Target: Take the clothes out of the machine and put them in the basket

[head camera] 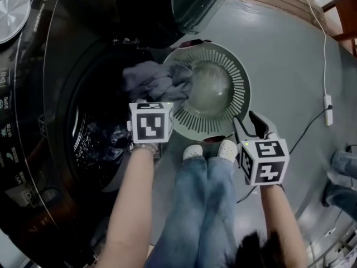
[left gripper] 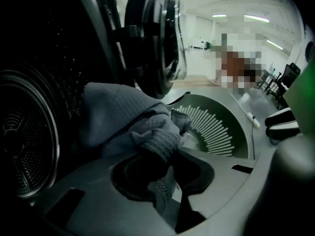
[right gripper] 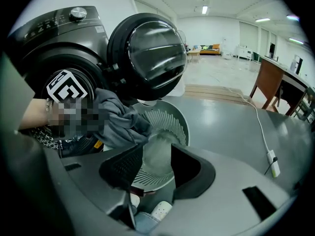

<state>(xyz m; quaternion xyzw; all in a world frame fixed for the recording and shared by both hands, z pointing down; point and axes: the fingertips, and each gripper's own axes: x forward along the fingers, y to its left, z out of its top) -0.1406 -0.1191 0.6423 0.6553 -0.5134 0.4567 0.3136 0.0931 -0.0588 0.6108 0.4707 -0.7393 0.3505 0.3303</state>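
Grey sweater (head camera: 159, 80) is hanging betw. washer (head camera: 56, 66) and basket (head camera: 239, 85) rim, w/ left claw (left gripper: 166, 173) pinching its cuff; right claw (right gripper: 156, 154) is hovering part-open & empty above the basket.

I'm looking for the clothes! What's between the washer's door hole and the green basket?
A grey garment, held by the left gripper, spans from the drum opening to the basket rim, as the head view shows.
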